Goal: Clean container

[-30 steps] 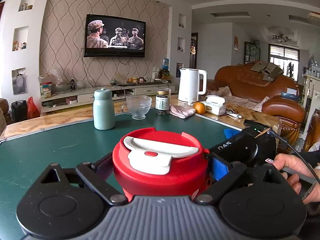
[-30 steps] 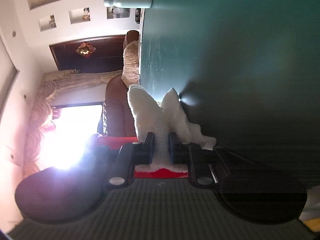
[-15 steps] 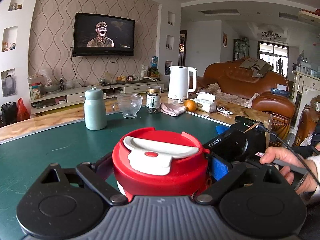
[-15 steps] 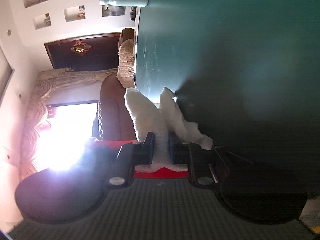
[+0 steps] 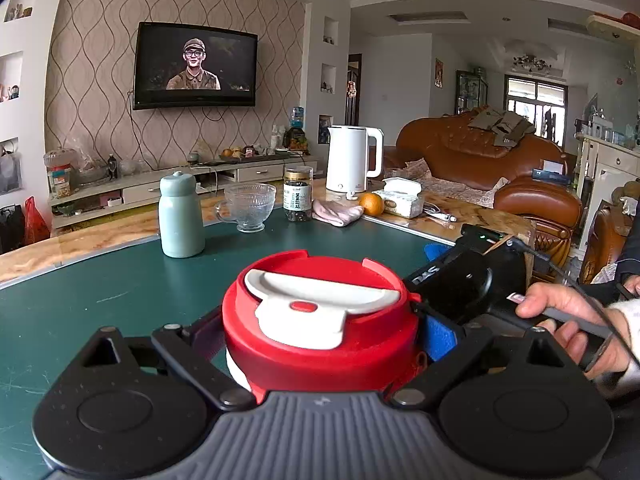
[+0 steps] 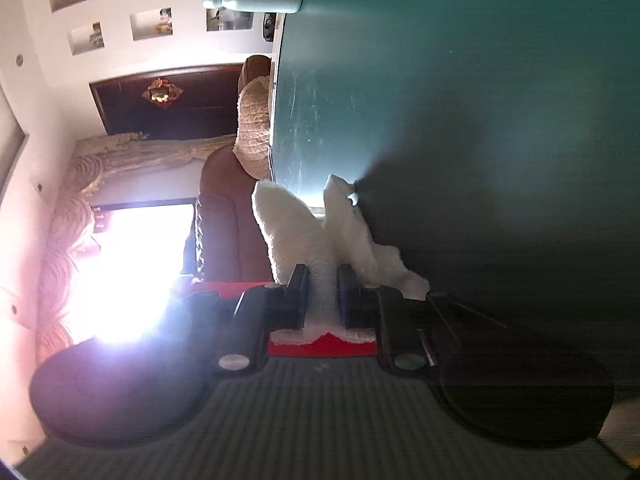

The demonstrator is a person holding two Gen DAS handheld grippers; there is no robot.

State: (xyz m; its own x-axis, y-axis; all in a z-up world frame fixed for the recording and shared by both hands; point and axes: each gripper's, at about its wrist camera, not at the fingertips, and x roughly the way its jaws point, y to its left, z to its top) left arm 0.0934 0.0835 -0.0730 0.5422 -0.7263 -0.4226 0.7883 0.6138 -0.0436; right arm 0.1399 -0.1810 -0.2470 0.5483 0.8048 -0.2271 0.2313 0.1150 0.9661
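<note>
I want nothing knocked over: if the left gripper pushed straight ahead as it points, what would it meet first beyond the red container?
Probably the glass cup, roughly dead ahead past the red container held by the left gripper; bare green table lies between. Depth is uncertain.

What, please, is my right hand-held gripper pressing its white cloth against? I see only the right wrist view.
Observer: The fluffy white cloth pinched in the right hand-held gripper is beside the red round container with a white flip lid.
Operator: Is that container held?
Observer: Yes, the left hand-held gripper clamps its sides.
Operator: Is its lid open?
Observer: No, the white flap lies flat.
</note>
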